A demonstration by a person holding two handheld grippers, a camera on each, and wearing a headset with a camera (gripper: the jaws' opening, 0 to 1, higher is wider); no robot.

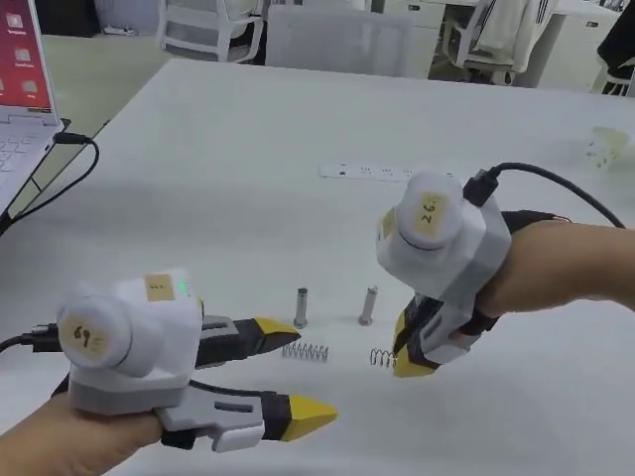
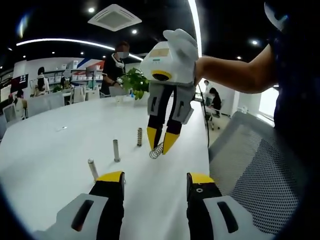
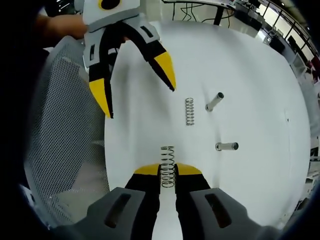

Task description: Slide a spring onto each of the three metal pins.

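Left gripper (image 1: 306, 369) fingers spread wide, holding nothing; loose spring (image 1: 305, 351) lies flat on white table (image 1: 248, 149) just before upright left pin (image 1: 301, 307) and right pin (image 1: 368, 305); right gripper (image 1: 410, 365) fingers pinched narrow on second spring (image 1: 381, 357).

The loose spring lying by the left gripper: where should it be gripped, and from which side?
Near one end, across the coils, coming down from above with the open left gripper. The loose spring lies flat on the table, so jaws can straddle its width; an end hold probably leaves the other opening free for a pin.
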